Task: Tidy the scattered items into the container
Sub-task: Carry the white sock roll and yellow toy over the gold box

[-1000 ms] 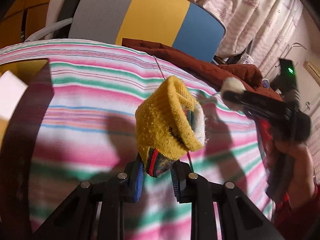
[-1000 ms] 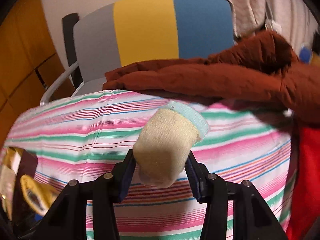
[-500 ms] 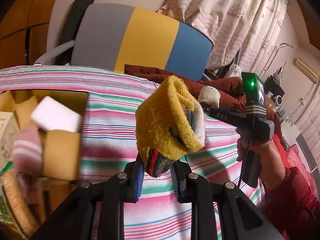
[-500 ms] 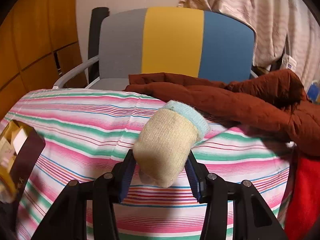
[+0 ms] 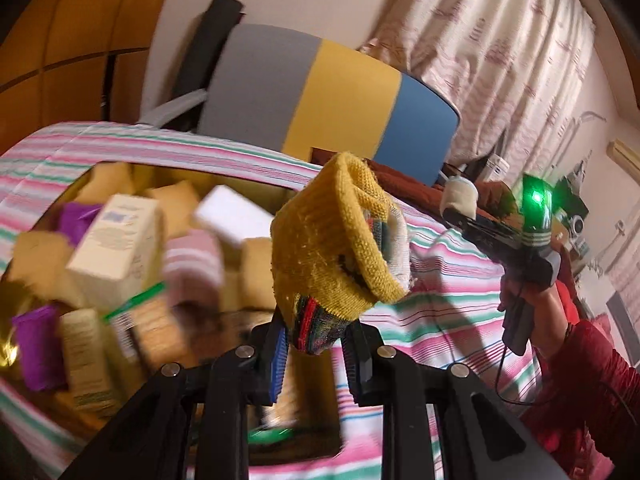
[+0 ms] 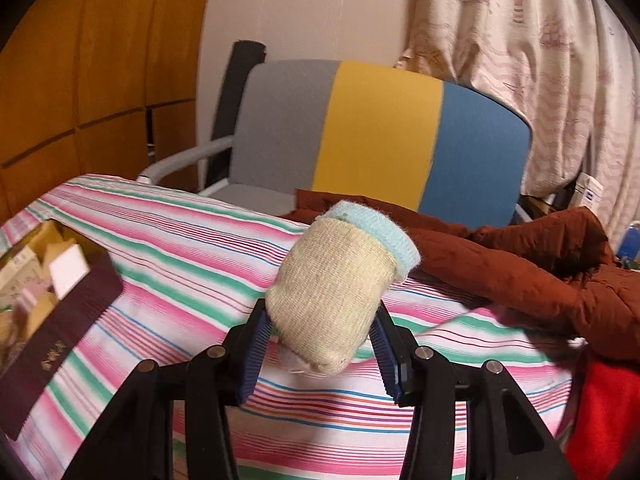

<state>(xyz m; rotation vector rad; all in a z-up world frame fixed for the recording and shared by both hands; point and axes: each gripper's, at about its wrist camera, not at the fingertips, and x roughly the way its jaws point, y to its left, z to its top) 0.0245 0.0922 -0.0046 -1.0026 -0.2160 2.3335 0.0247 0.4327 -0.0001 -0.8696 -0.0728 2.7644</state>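
The container (image 5: 120, 184) already holds boxes and sponges. The left gripper (image 5: 314, 354), fingers clenched on a yellow sock (image 5: 336, 248), hangs above its near edge; the right gripper (image 6: 320, 354) grips a cream sock (image 6: 340, 292) beside the container. Both socks remain undropped.

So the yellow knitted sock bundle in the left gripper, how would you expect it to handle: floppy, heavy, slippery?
The yellow sock bundle is probably soft and compressible: its striped lower end is squeezed narrow in the left gripper. It looks light, standing up above the fingers without sagging. The fuzzy knit should grip rather than slip, though the loose cuff could snag.
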